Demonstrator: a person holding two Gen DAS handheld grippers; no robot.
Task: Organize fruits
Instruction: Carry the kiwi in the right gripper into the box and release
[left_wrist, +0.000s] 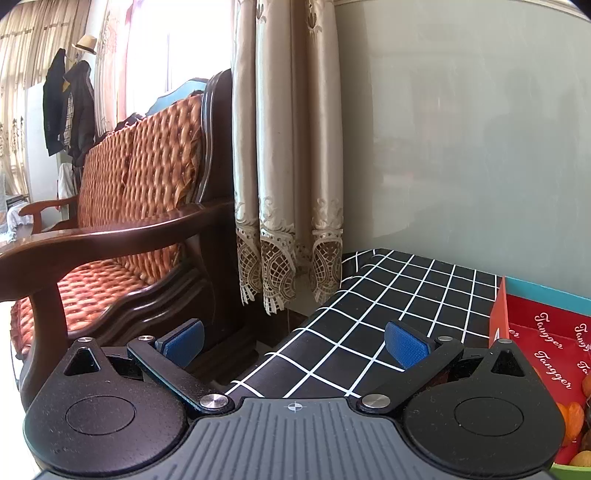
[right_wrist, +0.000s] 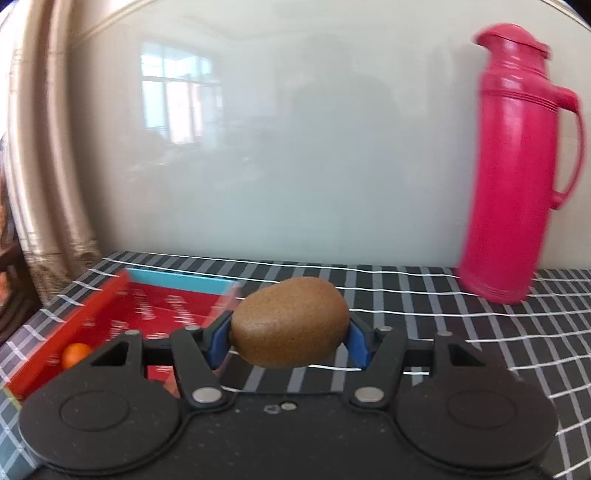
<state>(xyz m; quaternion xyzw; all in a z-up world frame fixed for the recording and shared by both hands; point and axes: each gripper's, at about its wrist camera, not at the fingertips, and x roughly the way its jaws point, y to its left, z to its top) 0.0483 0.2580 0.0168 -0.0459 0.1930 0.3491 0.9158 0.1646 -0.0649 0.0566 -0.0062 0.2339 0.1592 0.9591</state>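
The right hand-held gripper (right_wrist: 290, 341) carries a kiwi (right_wrist: 290, 322) clamped between its blue pads above the checked counter (right_wrist: 480, 332), likely bound for the red box (right_wrist: 110, 314) alongside, while the left hand-held gripper (left_wrist: 295, 343) hangs wide and empty.

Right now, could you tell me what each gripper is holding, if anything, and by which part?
The right gripper holds a kiwi, its blue pads pressing the fruit's two ends. The left gripper is open and holds nothing.
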